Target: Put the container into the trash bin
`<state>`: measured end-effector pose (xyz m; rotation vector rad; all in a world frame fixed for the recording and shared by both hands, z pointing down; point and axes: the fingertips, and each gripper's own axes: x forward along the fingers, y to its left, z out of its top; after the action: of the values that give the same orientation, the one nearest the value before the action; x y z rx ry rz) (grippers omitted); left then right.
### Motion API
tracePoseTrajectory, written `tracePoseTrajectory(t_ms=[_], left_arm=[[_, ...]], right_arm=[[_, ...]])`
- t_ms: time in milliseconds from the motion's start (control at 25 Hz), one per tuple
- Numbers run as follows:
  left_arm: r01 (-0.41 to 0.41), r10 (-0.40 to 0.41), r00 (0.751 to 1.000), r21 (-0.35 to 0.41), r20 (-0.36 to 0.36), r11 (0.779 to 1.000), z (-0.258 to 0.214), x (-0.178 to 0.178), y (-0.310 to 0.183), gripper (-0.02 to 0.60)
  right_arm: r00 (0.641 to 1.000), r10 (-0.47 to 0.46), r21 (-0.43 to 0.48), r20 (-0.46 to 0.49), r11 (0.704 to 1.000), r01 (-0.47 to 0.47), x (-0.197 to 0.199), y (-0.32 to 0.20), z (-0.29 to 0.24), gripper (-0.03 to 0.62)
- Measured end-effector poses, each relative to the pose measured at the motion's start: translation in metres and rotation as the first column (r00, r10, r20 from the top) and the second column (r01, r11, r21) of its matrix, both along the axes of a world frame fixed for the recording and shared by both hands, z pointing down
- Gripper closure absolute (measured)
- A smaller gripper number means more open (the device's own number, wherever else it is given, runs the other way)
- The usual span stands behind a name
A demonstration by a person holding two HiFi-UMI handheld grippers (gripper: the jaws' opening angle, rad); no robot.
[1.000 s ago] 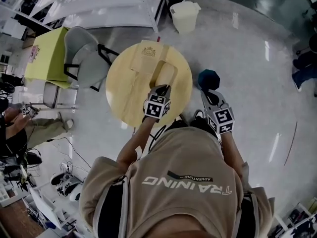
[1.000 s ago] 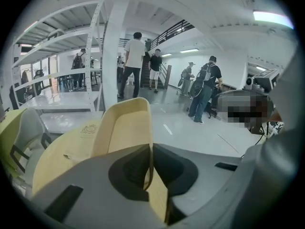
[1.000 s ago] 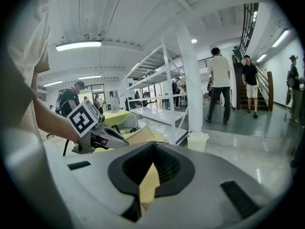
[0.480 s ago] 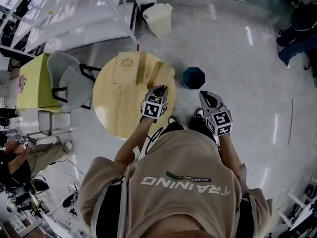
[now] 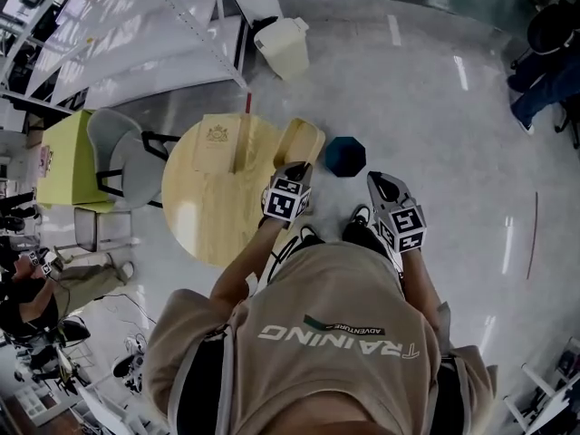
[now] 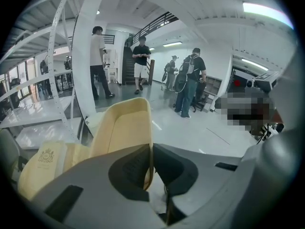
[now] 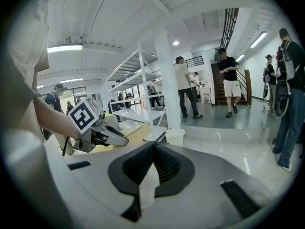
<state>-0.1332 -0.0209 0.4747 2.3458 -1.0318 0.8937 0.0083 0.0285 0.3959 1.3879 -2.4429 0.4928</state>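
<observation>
- My left gripper (image 5: 295, 165) has its jaws shut on the thin side wall of the beige container (image 5: 302, 141). The left gripper view shows this wall pinched between the two pads.
- The container hangs at the edge of the round table (image 5: 204, 211), on the side of the table that faces the dark bin (image 5: 345, 156). In the left gripper view I see it raised, with its open side turned to the table, so I judge it is lifted and no longer rests on the table.
- My right gripper (image 5: 381, 178) is off the table, past the dark bin. Its jaws are together with nothing between them.
- The dark bin stands on the floor just beside the table. A white lidded bin (image 5: 283, 45) stands well apart from the table, near the shelves. I take the dark one for the trash bin because it is closer, but I cannot be sure.
- Progress, as I judge it: the pick-up is done. What is left is to carry the container from the table edge to above the bin's mouth and let it go. Nothing is in the bin yet.
- A flat beige sheet with a crest (image 5: 220, 140) lies on the table; it is not part of my task.
</observation>
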Motion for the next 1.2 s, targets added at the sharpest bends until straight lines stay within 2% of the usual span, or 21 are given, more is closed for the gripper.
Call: tracePoseTrajectory(t_ms=[280, 520, 760, 920, 1080, 1200], left_arm=[[0.04, -0.039, 0.999, -0.019, 0.021, 0.999, 0.016, 0.064, -0.038, 0.561], [0.026, -0.025, 0.999, -0.045, 0.041, 0.999, 0.041, 0.119, -0.062, 0.561], [-0.014, 0.021, 0.998, -0.108, 0.067, 0.994, 0.074, 0.149, -0.084, 0.561], [-0.043, 0.053, 0.997, -0.155, 0.063, 0.987, 0.117, 0.161, -0.097, 0.561], [-0.06, 0.081, 0.993, -0.219, 0.085, 0.974, 0.16, 0.164, -0.11, 0.561], [-0.057, 0.081, 0.993, -0.247, 0.088, 0.967, 0.191, 0.168, -0.118, 0.561]], right_arm=[[0.999, -0.048, -0.031, 0.007, 0.998, 0.049, 0.062, -0.038, 0.019, 0.595], [0.998, -0.057, -0.053, 0.018, 0.997, 0.058, 0.113, -0.06, 0.04, 0.595], [0.998, -0.057, -0.108, 0.022, 0.992, 0.059, 0.131, -0.08, 0.065, 0.595], [0.998, -0.061, -0.156, -0.002, 0.986, 0.06, 0.133, -0.093, 0.09, 0.595], [0.999, -0.022, -0.151, -0.031, 0.988, 0.017, 0.135, -0.115, 0.118, 0.595], [0.997, -0.041, -0.17, -0.06, 0.985, 0.031, 0.135, -0.125, 0.147, 0.595]])
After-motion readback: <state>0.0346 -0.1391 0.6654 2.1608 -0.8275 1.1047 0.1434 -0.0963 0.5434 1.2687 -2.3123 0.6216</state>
